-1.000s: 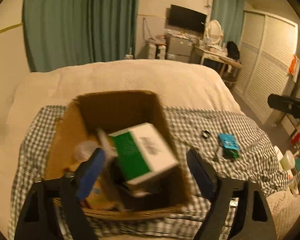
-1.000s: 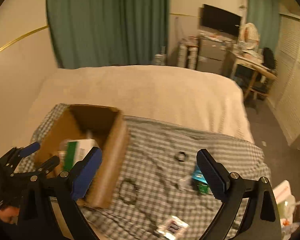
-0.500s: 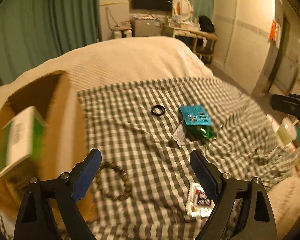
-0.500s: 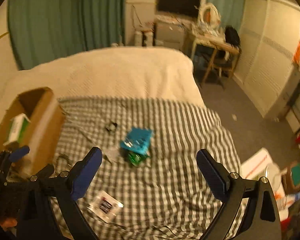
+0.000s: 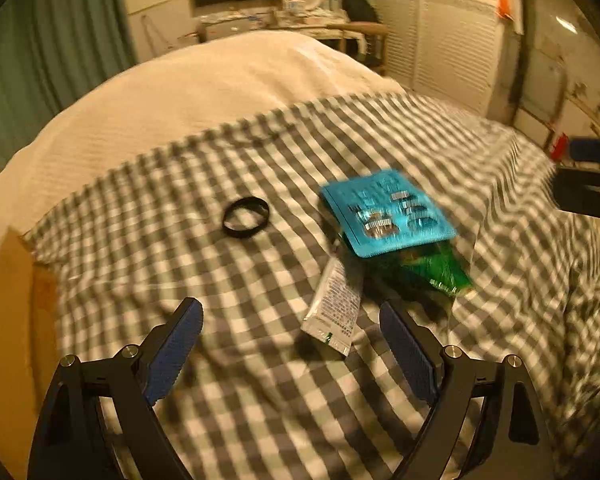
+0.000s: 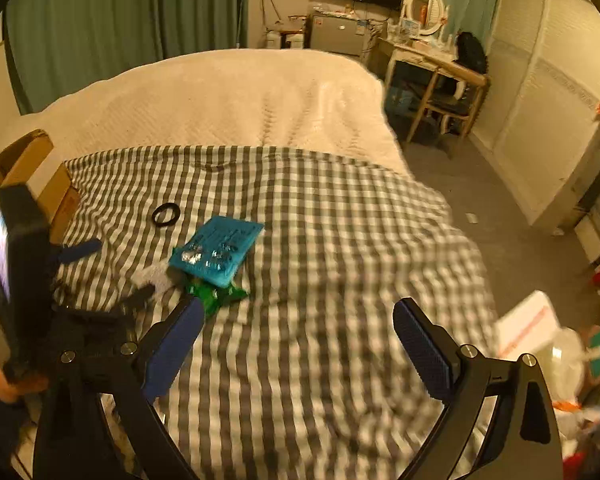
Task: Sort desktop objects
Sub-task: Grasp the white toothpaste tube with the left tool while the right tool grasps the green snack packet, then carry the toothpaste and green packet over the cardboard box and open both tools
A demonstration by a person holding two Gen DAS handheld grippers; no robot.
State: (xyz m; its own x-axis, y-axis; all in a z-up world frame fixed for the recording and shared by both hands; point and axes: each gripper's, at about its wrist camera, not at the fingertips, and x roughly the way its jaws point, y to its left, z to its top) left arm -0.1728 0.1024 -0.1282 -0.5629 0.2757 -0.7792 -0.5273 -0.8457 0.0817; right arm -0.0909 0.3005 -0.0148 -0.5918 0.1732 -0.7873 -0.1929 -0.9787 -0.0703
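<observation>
My left gripper [image 5: 290,334] and right gripper [image 6: 296,336] are wide open, empty. White sachet [image 5: 334,310] lies just ahead of the left gripper, partly under the blue blister pack [image 5: 388,214]; closing carelessly may snag the checked cloth [image 5: 260,400].

clear: checked cloth [image 6: 340,264] centre/right | blocked: cardboard box [image 6: 28,168] left, blue blister pack [image 5: 386,212] w/ packets mid

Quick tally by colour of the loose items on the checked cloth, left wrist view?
Black: 1, the ring
Blue: 1, the blister pack
Green: 1, the wrapper partly under the blister pack
White: 1, the sachet
Total: 4 on the checked cloth. Both the left gripper and right gripper are open and empty.
</observation>
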